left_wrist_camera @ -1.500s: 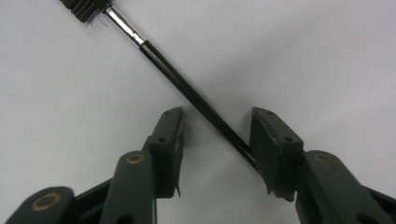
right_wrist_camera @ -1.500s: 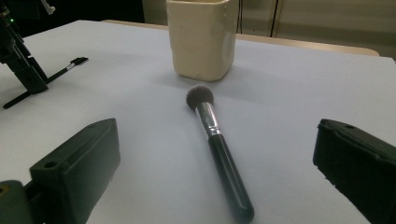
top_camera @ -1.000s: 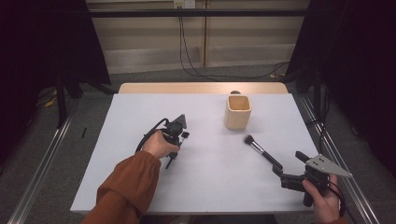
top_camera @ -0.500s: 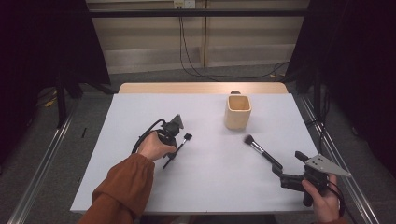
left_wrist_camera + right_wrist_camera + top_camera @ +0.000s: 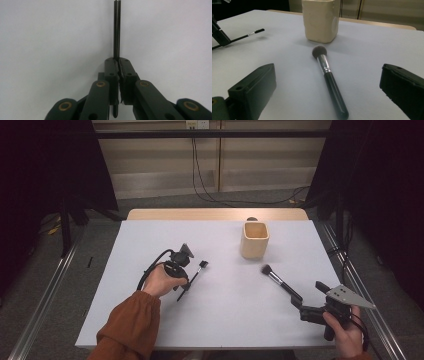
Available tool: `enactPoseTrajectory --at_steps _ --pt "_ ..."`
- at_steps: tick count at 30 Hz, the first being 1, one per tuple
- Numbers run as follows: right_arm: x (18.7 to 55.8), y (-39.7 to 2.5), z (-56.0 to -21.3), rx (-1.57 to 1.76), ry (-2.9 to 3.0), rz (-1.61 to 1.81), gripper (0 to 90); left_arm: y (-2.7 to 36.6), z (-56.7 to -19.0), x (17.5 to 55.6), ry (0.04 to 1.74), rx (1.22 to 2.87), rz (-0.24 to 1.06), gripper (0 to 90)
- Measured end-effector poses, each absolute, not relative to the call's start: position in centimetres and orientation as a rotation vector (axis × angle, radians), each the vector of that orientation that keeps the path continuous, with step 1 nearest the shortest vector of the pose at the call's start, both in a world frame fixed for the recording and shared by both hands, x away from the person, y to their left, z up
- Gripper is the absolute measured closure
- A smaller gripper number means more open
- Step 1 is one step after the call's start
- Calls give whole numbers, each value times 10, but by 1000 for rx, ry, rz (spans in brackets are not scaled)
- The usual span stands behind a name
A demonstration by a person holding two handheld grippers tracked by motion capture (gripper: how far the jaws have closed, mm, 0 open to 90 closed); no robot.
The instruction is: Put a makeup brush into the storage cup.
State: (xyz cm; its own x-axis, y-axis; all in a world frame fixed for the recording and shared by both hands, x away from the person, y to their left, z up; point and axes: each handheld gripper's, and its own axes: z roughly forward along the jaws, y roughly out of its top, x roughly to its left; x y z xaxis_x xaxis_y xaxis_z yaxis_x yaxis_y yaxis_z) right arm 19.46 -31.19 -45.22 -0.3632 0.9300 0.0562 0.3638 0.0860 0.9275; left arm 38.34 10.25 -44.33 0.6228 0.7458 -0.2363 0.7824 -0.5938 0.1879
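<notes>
Left tool point(image 5: 186, 270) is sitting mid-left on the white worktop point(image 5: 150, 320), its jaws pressed together on the thin black-handled brush with a small dark tip point(image 5: 193, 277). In the left gripper view the slim black handle point(image 5: 116, 30) is running straight up from between the closed jaws, with pale worktop behind it. From above, that brush is slanting up and to the right, its tip pointing toward the cream square-sided holder point(image 5: 255, 240); its shadow is lying on the worktop under the tip, so it is reading as lifted clear.

Right tool point(image 5: 309, 307) is resting near the lower right corner of the worktop, jaws spread wide and gripping nothing. The thick powder brush with a black handle, silver ferrule and dark bristle head point(image 5: 280, 282) is lying flat on the worktop in front of it, handle end toward the tool. In the right gripper view this brush point(image 5: 329, 80) is lying between the two open jaws, bristles just short of the cream holder point(image 5: 320, 20). The two brushes are lying well apart.
</notes>
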Motion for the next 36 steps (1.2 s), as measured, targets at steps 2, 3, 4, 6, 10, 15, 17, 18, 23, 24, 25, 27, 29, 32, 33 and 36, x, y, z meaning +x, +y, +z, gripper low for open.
enactPoseTrajectory --at_steps 2,3,4,6,10,15,17,18,23,24,25,27,29,32,33,36 --pt "194 -312 -452 1276 1793 1264 3 104 -441 383 1231 2544 -174 863" --pt "194 -312 -452 1277 1791 1266 3 105 -439 382 1225 2526 -161 863" --pt "195 -312 -452 1278 1791 1265 3 108 -436 380 1212 2488 -148 863" --pt "195 -312 -452 1278 1790 1265 3 111 -433 378 1187 2458 -117 862" --pt "195 -312 -452 1277 1792 1266 3 115 -432 375 1154 2409 -87 862" --pt "195 -311 -452 1278 1793 1268 3 123 -431 372 1163 2369 -27 862" --pt "195 -311 -452 1277 1794 1268 3 127 -430 370 1161 2348 -2 862" --pt "195 -311 -452 1277 1794 1268 3 129 -430 370 1160 2329 6 862" --pt "195 -309 -452 1258 1809 1272 2 139 -428 366 1109 2266 42 862" --pt "195 -309 -452 1259 1813 1274 2 141 -428 365 1100 2250 40 862" --pt "195 -309 -453 1260 1814 1277 2 144 -428 364 1096 2222 58 862" --pt "195 -309 -453 1260 1815 1280 2 145 -428 363 1091 2208 57 862" --pt "195 -309 -452 1254 1816 1282 2 148 -428 359 1053 2165 96 862" --pt "196 -310 -451 1249 1815 1296 1 150 -428 357 1041 2135 118 862" --pt "196 -311 -450 1254 1808 1302 1 153 -427 355 1051 2095 125 862" --pt "197 -312 -451 1261 1808 1302 1 155 -426 353 1045 2072 146 862"
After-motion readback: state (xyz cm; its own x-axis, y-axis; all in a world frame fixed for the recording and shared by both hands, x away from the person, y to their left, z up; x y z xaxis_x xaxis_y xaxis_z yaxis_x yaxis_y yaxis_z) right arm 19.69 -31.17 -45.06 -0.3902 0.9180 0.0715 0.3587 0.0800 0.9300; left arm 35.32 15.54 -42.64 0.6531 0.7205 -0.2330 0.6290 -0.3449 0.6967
